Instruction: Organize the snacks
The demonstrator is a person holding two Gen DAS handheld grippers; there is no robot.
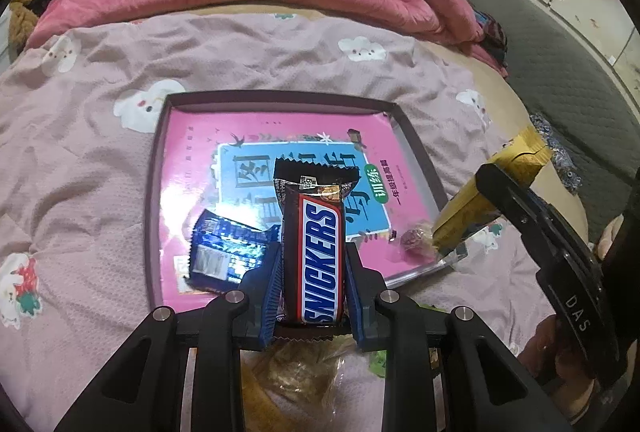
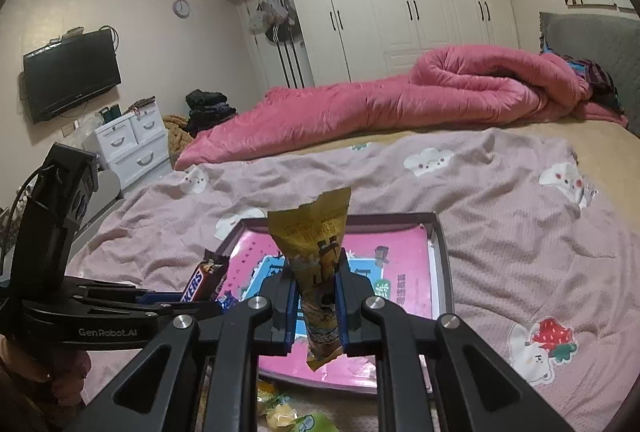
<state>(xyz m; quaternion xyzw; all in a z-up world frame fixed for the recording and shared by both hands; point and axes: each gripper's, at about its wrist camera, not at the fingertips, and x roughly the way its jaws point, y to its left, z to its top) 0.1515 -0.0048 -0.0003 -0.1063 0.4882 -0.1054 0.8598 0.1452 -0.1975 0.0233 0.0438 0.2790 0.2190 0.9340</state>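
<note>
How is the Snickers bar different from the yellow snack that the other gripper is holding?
The Snickers bar has a dark brown wrapper with big white letters; the yellow snack packet is golden. The bar looks flat and blocky; the packet is slimmer and crinkled, with a torn-looking top. Both are clamped, the bar in the left gripper, the packet in the right gripper.

Left gripper (image 1: 314,272) fingers clamped, tilted steeply down; right gripper (image 2: 318,308) fingers clamped, tilted slightly down.

Brown, blue-lettered Snickers bar (image 1: 313,252); yellow packet (image 2: 316,264); pink-lined tray (image 1: 154,168); pink sheet (image 1: 80,136) with white cloud figures.
</note>
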